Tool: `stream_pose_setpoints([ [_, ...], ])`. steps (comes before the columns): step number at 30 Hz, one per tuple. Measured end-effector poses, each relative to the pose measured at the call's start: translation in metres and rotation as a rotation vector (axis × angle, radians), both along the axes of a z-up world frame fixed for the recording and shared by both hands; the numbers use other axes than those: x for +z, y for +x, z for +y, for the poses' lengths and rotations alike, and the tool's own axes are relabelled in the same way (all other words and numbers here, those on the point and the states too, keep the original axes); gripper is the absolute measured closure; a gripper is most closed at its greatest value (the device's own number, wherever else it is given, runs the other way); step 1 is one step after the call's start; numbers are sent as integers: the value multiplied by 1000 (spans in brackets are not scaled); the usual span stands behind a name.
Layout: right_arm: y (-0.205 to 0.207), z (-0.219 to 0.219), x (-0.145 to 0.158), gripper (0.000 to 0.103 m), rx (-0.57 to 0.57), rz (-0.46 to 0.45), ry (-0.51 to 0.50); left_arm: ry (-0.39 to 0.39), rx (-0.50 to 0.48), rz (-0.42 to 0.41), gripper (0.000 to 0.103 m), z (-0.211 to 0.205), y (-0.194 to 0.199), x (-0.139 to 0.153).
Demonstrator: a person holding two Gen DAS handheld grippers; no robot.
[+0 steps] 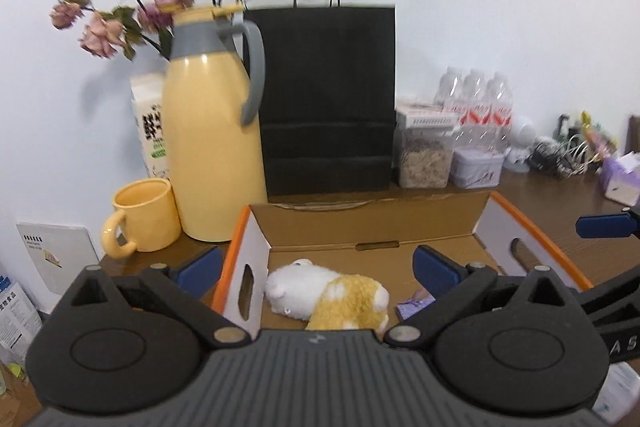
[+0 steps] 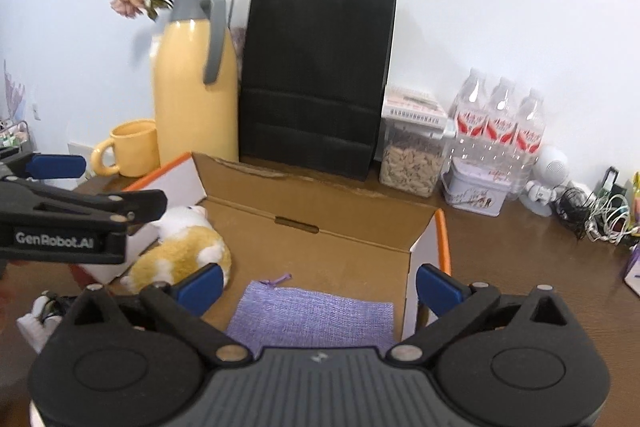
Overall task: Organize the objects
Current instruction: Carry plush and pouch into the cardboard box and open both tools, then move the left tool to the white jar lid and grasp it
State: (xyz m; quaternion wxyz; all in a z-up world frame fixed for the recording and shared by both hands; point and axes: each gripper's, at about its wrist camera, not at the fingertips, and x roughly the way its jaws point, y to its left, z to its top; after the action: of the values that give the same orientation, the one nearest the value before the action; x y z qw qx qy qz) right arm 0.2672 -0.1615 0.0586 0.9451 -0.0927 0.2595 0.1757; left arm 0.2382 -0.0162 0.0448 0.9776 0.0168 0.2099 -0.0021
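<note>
1. Inside the open brown cardboard box (image 2: 320, 211) lie a white-and-tan plush toy (image 1: 328, 293) and a flat purple woven pouch (image 2: 312, 319).
2. Left gripper (image 1: 318, 267) gapes wide above the toy, gripping nothing.
3. Right gripper (image 2: 320, 287) spreads wide, empty, over the pouch.

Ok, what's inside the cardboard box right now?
Inside the cardboard box lie a white-and-yellow plush toy at its left end and a flat purple fabric pouch nearer the camera. The box's near edge is hidden behind the right hand-held gripper.
</note>
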Motion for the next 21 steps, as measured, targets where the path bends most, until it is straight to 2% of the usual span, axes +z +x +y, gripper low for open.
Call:
stream_pose_setpoints([
  [5, -42, -12, 15, 0, 21, -55, 18, -11, 2, -42, 0, 13, -52, 11],
  [11, -96, -32, 21, 0, 39, -95, 52, 2, 35, -57, 0, 35, -118, 7],
  [15, -131, -42, 17, 0, 49, -108, 72, -13, 69, -49, 0, 54, -159, -1],
  [21, -175, -53, -1, 0, 52, -99, 74, 12, 129, -41, 0, 78, -211, -17],
])
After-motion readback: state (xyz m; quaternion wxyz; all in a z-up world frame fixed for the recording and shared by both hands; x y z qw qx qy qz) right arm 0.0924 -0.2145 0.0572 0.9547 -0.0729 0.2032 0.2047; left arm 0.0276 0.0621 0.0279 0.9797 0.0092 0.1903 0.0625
